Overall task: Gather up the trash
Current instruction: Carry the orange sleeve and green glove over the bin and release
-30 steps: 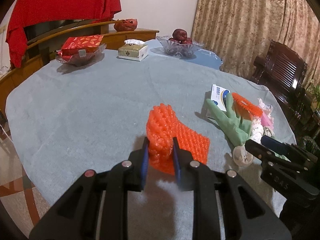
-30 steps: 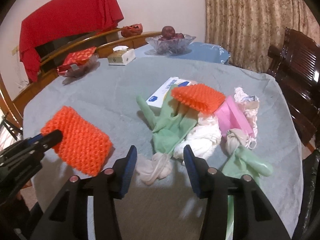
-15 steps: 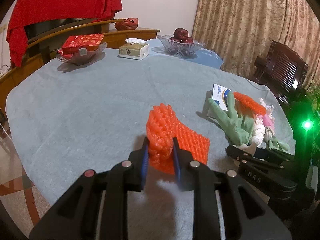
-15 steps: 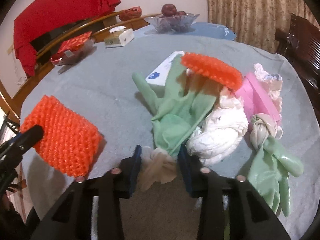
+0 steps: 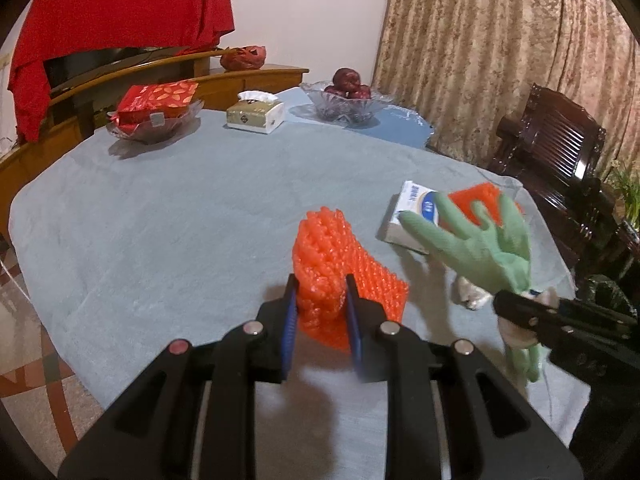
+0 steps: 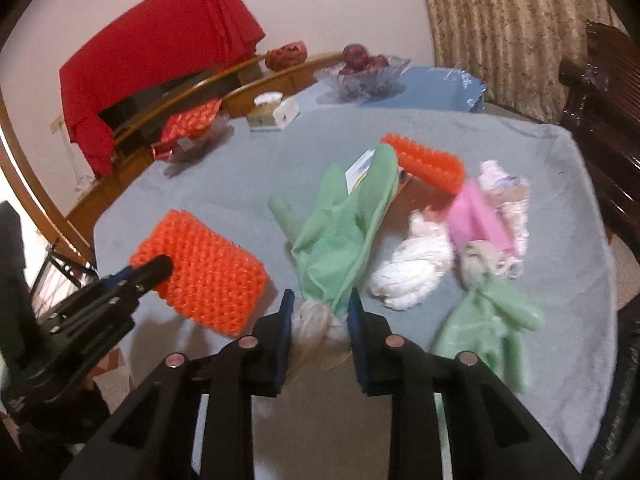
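Green rubber glove (image 6: 340, 236) is now off the table: the right gripper (image 6: 320, 320) has just been closing and is pinched on the whitish knotted cuff end of it, with the glove's fingers flopping up toward 12 o'clock from the jaws. A second ago those jaws stood wide with the glove lying flat in the heap, so this is a fresh grab and it's already lifted a bit. In the left wrist view the glove (image 5: 480, 248) hangs at about 3 o'clock, clear of the grey tablecloth (image 5: 160, 220).

Left gripper (image 5: 320, 316) hasn't budged, clamped on the orange bumpy foam net (image 5: 332, 264) same as before, net standing up between the pads.

Rest of the heap sits at 1 to 3 o'clock from the right jaws: a white crumpled wad (image 6: 412, 276), a pink sheet (image 6: 476, 216), a second orange net (image 6: 424, 160), a second green glove (image 6: 492, 320), and the white-and-blue box (image 6: 360, 168) peeking out behind the lifted glove.

So I'd say both hands are loaded now and the next thing is dumping them somewhere; no bin visible in either view. Plenty of trash left. The glove is floppy and could snag its neighbours.
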The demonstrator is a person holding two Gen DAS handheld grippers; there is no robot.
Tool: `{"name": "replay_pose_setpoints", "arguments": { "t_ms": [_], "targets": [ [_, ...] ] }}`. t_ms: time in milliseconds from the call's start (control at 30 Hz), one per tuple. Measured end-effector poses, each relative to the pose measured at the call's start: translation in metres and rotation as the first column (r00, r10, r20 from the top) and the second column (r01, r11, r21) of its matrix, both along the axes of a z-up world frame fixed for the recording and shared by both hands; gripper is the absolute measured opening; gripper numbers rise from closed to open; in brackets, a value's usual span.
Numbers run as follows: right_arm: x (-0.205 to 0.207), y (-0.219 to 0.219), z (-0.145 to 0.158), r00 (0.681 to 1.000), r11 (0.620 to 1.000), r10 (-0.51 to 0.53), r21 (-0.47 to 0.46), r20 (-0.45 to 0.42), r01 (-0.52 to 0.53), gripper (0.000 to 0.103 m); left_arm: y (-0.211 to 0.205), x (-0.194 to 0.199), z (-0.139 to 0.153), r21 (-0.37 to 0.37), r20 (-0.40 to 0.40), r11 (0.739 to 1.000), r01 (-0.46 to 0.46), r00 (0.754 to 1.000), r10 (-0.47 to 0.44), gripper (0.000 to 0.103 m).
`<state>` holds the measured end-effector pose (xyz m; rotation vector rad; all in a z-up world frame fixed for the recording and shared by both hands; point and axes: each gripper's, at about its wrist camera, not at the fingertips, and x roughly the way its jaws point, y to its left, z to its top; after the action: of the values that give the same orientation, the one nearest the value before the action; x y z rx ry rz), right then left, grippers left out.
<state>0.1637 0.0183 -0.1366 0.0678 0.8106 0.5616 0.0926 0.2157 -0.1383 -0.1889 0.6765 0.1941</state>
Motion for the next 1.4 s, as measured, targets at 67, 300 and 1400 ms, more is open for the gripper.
{"name": "replay_pose_setpoints", "arguments": {
  "t_ms": [67,300,1400],
  "targets": [
    [-0.006,-0.014,0.009,1.0,1.0,-0.023,0.014,0.014,0.022,0.026,-0.01,-0.002,0.005,0.0,0.007,1.0,0.019,1.0,-0.019,0.021],
    [-0.028,-0.056,0.034,0.996,0.997,-0.066,0.038,0.059,0.064,0.026,-0.051,-0.007,0.027,0.008,0.045,0.996,0.093,0.995,-0.094,0.021],
    [-0.115,-0.318,0.048,0.814,0.818,-0.568,-0.026,0.125,0.575,0.026,-0.313,0.01,0.047,-0.023,0.09,0.809,0.587,0.807,-0.584,0.021]
  ]
}}
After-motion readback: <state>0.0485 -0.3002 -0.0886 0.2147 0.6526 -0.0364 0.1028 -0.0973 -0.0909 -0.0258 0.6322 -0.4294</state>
